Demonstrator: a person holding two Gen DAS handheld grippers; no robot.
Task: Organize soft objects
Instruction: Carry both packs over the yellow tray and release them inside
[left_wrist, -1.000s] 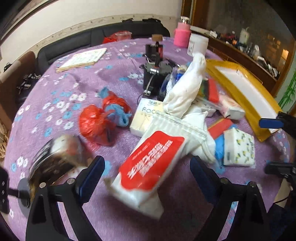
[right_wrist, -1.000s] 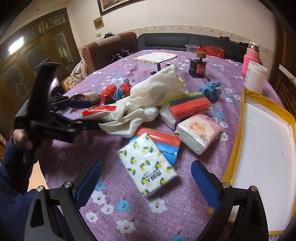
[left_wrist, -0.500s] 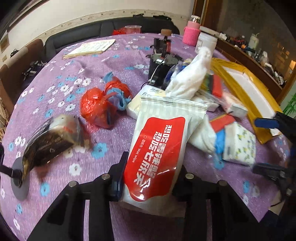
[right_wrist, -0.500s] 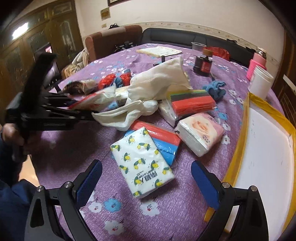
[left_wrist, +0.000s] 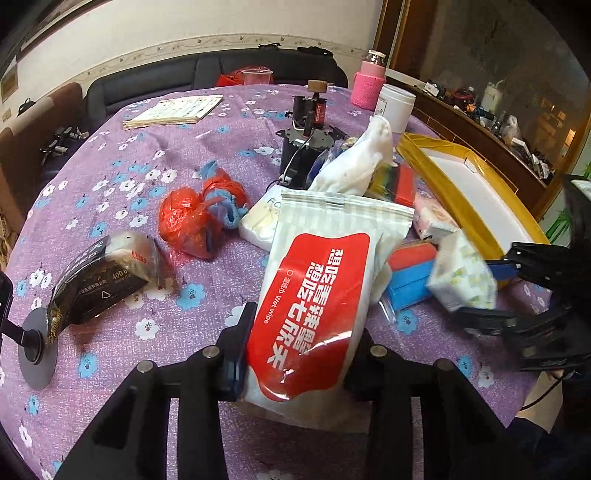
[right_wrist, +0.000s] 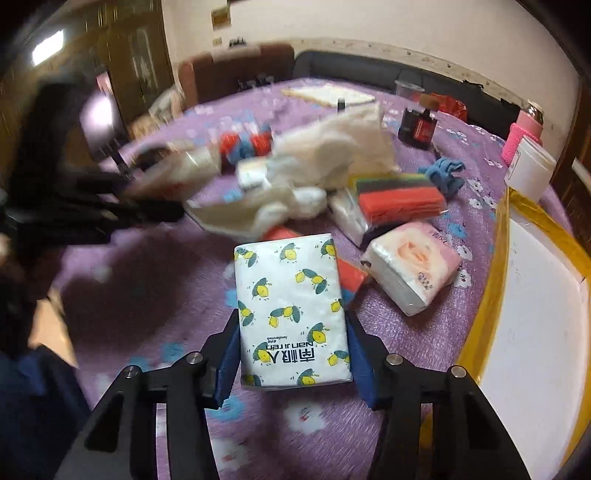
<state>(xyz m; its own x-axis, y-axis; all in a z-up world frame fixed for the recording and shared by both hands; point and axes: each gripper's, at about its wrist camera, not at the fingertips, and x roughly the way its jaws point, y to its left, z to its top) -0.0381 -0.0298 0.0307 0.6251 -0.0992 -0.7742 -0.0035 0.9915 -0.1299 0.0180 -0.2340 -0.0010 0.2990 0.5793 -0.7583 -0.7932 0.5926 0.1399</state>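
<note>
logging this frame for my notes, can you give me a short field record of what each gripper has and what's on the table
left gripper: shut on the wet wipe pack, red label up
right gripper: closing on the lemon-print tissue pack, blue pads at its sides
surface: round table with purple floral cloth
tray: white tray with yellow rim, at the table's right edge, nothing visible in it
loose soft items: pink tissue pack, white cloth bag, red plastic bag

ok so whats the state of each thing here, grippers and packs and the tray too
left gripper: shut on the wet wipe pack
right gripper: closing, lemon tissue pack between its pads
pink tissue pack: lying on the table
yellow-rimmed tray: nothing in it
white jar: lid on
</note>
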